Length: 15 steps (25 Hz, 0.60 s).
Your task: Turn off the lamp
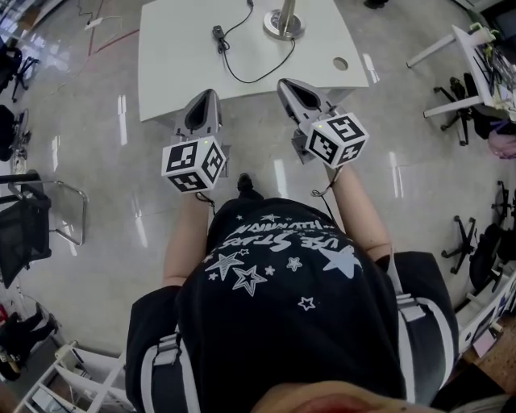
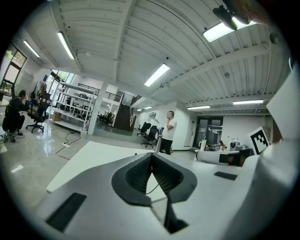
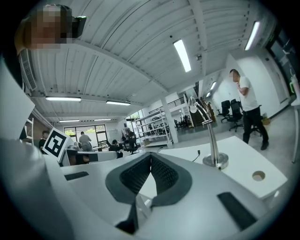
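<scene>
The lamp is not reached yet, so switching it off is all ahead of us. Our left gripper (image 1: pixel 204 101) is closed on nothing at the near edge of the white worktop (image 1: pixel 169 73). What looks like an inline switch (image 1: pixel 219 35) on the cable (image 1: pixel 250 77) lies beyond it, with the lamp (image 1: pixel 283 22) at the far side. Our right gripper (image 1: pixel 292 90) is likewise closed and empty. The head view gives only the lamp's base; the right gripper view adds its curved stem and head, but we cannot tell whether it is lit.

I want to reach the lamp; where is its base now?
In the head view, the lamp base stands at the white table's far edge, just beyond the right gripper, its black cord looping to its left.
</scene>
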{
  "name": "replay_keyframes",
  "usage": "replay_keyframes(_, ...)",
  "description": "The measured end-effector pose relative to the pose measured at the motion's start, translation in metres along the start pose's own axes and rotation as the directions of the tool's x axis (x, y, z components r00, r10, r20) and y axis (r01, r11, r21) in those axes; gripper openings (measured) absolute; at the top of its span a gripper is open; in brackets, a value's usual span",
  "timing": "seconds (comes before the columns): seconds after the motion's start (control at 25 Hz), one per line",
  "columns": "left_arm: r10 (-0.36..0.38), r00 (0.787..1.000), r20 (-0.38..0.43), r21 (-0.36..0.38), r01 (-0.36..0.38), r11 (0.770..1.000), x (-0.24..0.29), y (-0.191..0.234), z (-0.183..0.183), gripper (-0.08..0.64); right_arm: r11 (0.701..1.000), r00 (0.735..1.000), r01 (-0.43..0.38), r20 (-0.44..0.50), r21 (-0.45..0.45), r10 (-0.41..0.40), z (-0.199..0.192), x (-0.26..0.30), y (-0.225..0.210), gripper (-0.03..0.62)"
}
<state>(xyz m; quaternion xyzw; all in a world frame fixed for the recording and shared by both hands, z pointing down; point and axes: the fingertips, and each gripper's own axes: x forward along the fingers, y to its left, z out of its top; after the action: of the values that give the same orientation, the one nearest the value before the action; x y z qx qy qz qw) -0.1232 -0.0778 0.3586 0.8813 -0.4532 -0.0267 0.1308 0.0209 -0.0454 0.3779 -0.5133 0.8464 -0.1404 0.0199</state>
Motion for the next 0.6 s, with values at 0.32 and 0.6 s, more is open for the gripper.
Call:
replay_keyframes(0.32, -0.040, 0.999, -0.033, 0.005, 0.041, 0.999, 0.048, 0.046, 0.006, 0.011, 0.998, 0.999, 0.037, 0.015, 0.048, -0.037, 0.009, 0.065, -0.021, 0.006)
replay_keyframes(0.6, -0.077, 0.995, -0.057, 0.010, 0.078, 0.997, 0.067, 0.072, 0.004, 0.011, 0.996, 0.997, 0.070, 0.007, 0.059, -0.071, 0.006, 0.091, -0.024, 0.006)
